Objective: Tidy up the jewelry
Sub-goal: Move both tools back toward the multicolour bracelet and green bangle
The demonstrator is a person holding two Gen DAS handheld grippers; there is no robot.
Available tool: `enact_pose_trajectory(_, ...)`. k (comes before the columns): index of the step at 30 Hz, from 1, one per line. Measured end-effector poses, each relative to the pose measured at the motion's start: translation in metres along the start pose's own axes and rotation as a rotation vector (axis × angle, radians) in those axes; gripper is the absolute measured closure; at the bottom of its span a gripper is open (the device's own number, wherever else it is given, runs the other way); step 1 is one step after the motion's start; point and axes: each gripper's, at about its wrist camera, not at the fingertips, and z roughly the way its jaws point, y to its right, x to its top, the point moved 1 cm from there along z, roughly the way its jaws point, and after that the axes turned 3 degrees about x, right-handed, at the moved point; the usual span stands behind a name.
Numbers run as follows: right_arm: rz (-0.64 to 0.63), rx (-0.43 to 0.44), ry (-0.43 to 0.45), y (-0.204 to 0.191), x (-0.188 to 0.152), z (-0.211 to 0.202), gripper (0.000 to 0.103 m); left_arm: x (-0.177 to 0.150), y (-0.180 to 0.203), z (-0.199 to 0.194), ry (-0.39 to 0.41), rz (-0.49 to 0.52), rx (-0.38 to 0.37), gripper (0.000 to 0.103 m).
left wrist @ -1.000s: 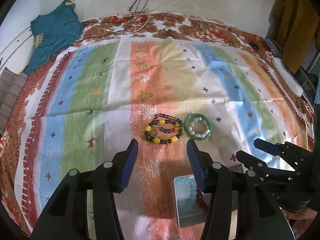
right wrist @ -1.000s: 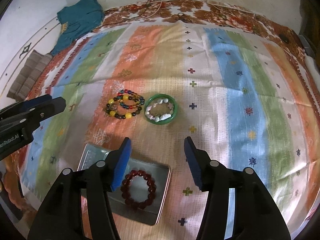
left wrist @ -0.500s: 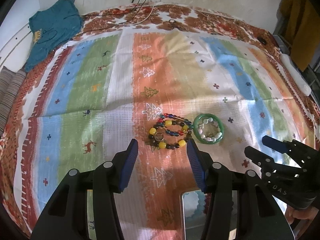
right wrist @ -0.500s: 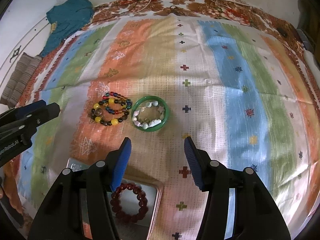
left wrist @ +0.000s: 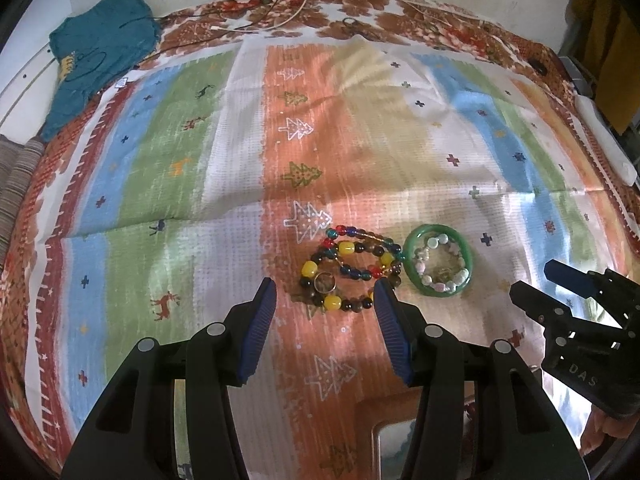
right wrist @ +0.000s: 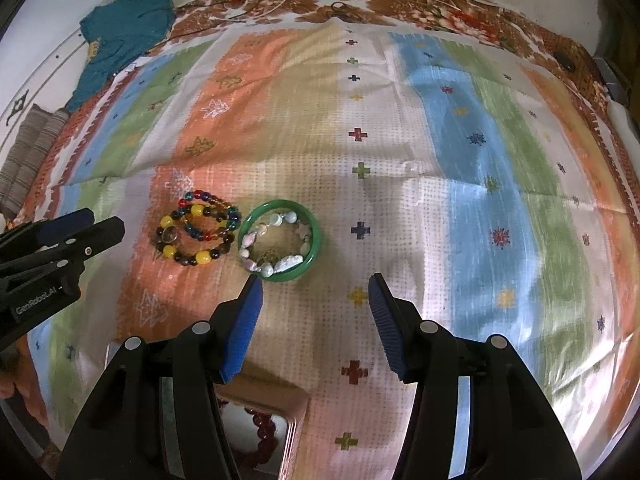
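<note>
Coloured bead bracelets [left wrist: 348, 270] [right wrist: 198, 234] lie in a small heap on the striped cloth. Beside them on the right, a green bangle [left wrist: 439, 264] [right wrist: 280, 246] rings a pale bead bracelet. My left gripper [left wrist: 325, 300] hovers open just short of the bead heap, nothing between its fingers. Also open and empty, my right gripper [right wrist: 316, 296] hangs just near of the green bangle. A metal tin [right wrist: 288, 436] [left wrist: 396, 450] sits at the bottom edge, partly hidden by the grippers. It holds a dark red bead bracelet [right wrist: 264, 428].
A teal garment [left wrist: 100, 48] lies at the far left corner of the bed. Thin cables [left wrist: 280, 12] run along the far edge by the wall. A white bar-shaped object [left wrist: 604, 140] lies at the right edge. Striped fabric [right wrist: 28, 152] is at the left.
Both grippers have moved forward and down toward the bracelets, which now appear larger and closer. The tin has slid toward the bottom edge of both views. Jaw openings look the same.
</note>
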Motion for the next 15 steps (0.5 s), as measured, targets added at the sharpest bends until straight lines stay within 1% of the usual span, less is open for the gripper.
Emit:
enact_pose_trajectory(10,-0.009,-0.029,-0.039,0.006,0.009,0.026,0.048,0.010,0.002,0.013,-0.007,0.010,0.008,0.052)
enact_pose_trajectory(15,-0.013,-0.023,-0.048,0.005,0.014,0.032,0.048,0.016,0.003,0.024,-0.020,0.019,0.018,0.052)
